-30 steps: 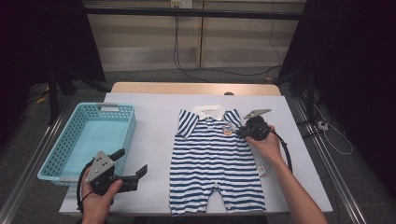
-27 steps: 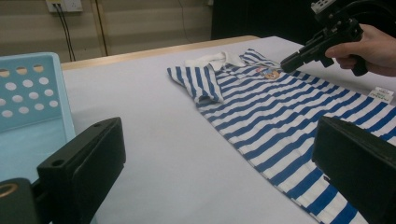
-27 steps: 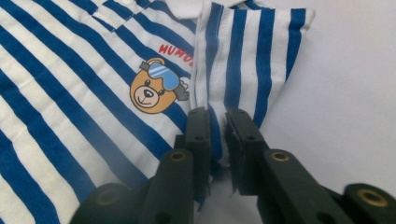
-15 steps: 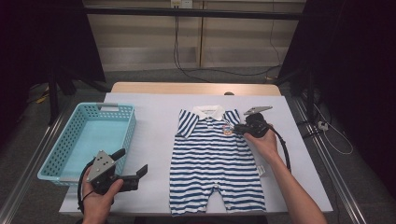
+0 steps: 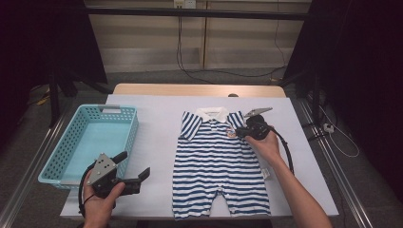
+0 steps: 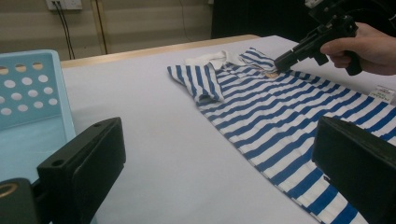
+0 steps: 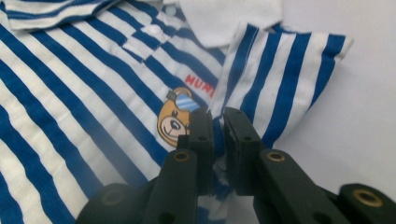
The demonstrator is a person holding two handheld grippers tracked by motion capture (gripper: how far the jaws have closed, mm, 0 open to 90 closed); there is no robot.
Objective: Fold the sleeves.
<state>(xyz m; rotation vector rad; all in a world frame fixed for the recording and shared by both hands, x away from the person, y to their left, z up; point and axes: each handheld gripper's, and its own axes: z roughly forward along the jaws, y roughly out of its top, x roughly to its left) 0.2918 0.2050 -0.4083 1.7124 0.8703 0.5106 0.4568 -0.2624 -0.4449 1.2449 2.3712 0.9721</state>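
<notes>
Black fingers of the left gripper (image 5: 138, 176) stand wide apart with nothing between them, held just over the near left corner of the desk (image 5: 157, 142), beside the near end of the light blue plastic basket (image 5: 47, 166). Against the two earlier high views this gripper has not shifted at all; it waits.

Farther in, the blue-and-white striped baby romper (image 5: 214, 166) lies flat on its back along the middle of the white-covered desk, leg openings toward the near edge, white collar toward the far edge. Its body has not moved over the last second.

Farther still, at the romper's right chest, is where the change is. The right gripper (image 5: 240, 132) has crept a little inward, from the sleeve side toward the bear badge (image 7: 173, 122), and the right gripper view shows its fingers (image 7: 201, 135) nearly together, pinching a ridge of striped cloth where the short sleeve (image 7: 280, 79) joins the body. The sleeve already lies folded in over the chest, while the other sleeve (image 5: 191, 126) on the far left side is spread outward.

My reading is that a fold of the garment is under way: the right side has a grip at the armhole seam, and the next move probably carries that side across or smooths it. The idle left gripper may be needed to pin the cloth so the whole romper does not drag.
</notes>
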